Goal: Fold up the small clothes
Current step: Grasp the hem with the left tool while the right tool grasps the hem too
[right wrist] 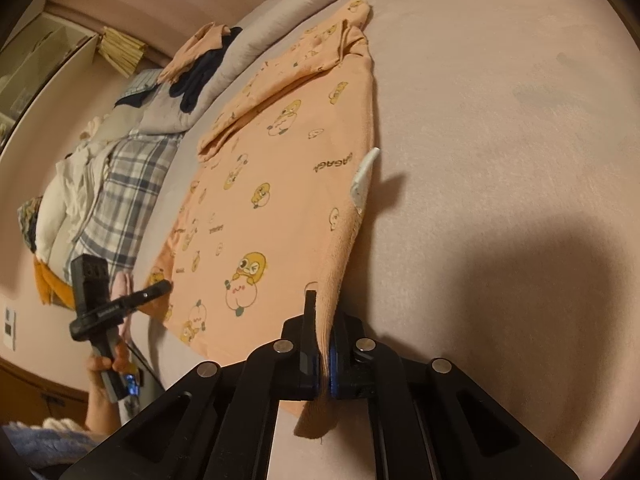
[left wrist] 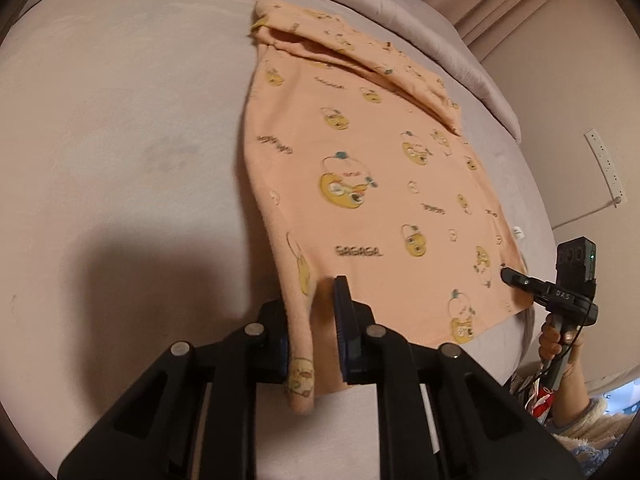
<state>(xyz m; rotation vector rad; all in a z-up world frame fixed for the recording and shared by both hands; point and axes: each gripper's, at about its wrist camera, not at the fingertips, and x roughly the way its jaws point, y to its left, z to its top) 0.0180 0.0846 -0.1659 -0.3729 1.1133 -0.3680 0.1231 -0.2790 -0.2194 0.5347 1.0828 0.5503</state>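
Note:
A small peach garment point(left wrist: 360, 184) printed with yellow cartoon figures lies spread on the pale bed sheet point(left wrist: 120, 140). Its top part is folded over at the far end. My left gripper point(left wrist: 316, 320) stands partly open, with the garment's near left corner hanging loose between its fingers. In the right wrist view my right gripper point(right wrist: 322, 344) is shut on the other near corner of the garment point(right wrist: 288, 184), whose white label point(right wrist: 362, 178) sticks out at the edge. Each gripper also shows in the other's view, the right gripper point(left wrist: 508, 274) and the left gripper point(right wrist: 164, 286).
A grey duvet point(left wrist: 400, 12) lies bunched along the far side of the bed. A pile of other clothes, among them a plaid shirt point(right wrist: 120, 192) and dark items point(right wrist: 200, 76), lies at the bed's left end. A wall socket strip point(left wrist: 606, 164) is at the right.

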